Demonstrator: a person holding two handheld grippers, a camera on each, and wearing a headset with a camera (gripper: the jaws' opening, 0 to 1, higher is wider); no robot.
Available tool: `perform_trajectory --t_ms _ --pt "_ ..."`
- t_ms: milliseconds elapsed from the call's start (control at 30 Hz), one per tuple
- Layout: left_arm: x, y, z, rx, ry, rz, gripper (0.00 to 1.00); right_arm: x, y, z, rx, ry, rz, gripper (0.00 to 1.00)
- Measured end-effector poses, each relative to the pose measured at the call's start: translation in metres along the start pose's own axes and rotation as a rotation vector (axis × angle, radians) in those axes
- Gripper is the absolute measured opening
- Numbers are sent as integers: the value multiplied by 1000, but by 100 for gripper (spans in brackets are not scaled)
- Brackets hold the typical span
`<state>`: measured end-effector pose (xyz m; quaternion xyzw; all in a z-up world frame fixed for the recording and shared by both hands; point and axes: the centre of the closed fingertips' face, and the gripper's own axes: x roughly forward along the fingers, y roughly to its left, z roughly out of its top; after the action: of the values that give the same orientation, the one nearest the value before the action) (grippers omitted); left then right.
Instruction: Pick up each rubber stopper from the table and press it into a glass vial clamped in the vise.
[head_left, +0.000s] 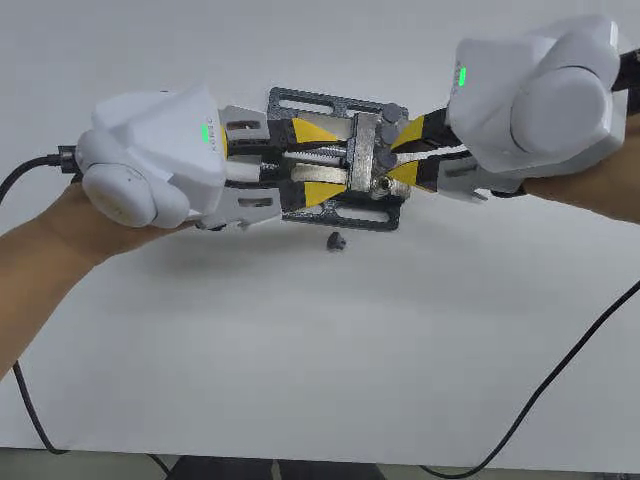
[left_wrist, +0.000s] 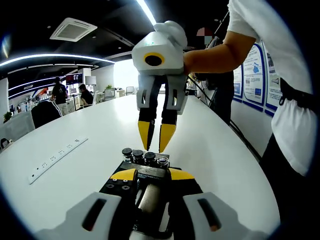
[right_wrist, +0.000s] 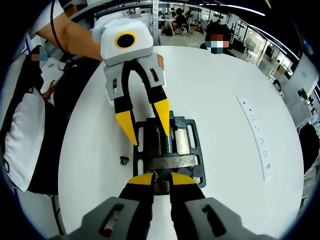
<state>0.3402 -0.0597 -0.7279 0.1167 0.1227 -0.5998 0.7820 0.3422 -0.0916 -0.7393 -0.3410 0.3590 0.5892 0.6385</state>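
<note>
A dark metal vise stands mid-table with a row of small glass vials clamped in it. In the left gripper view, three vials carry dark stoppers and the rightmost vial shows a bare glass mouth. One loose dark stopper lies on the table just in front of the vise, also the stopper. My left gripper is open, its yellow tips either side of the vise screw. My right gripper faces it across the vials, jaws a narrow gap apart with nothing between them; its tips hover just behind the row.
A long white power strip lies on the table away from the vise. Black cables trail over the table's near edge. A person's body and arm stand close to the table on the right gripper's side, and people sit in the office behind.
</note>
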Motion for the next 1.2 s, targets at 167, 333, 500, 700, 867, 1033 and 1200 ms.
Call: perform_trajectory --t_ms 167,333,500,700,867,1033,1200 --pt "0 -4 -1 -5 3 -1 20 -4 5 4 11 -38 -13 11" --pt "-1 -9 -2 -8 10 -5 20 -5 13 5 16 -56 -12 12" --pt "-3 -12 -3 -11 14 -5 20 -6 22 7 21 -72 -11 12" --pt "-4 -18 -4 -13 16 -7 20 -4 31 5 28 -79 -4 12" --pt "-6 -22 -5 -20 19 -6 20 -3 38 5 33 -82 1 12" --pt "-8 -26 -7 -23 21 -6 20 1 46 4 30 -75 15 12" --pt "-9 -32 -10 -31 24 -8 20 6 52 1 26 -63 29 12"
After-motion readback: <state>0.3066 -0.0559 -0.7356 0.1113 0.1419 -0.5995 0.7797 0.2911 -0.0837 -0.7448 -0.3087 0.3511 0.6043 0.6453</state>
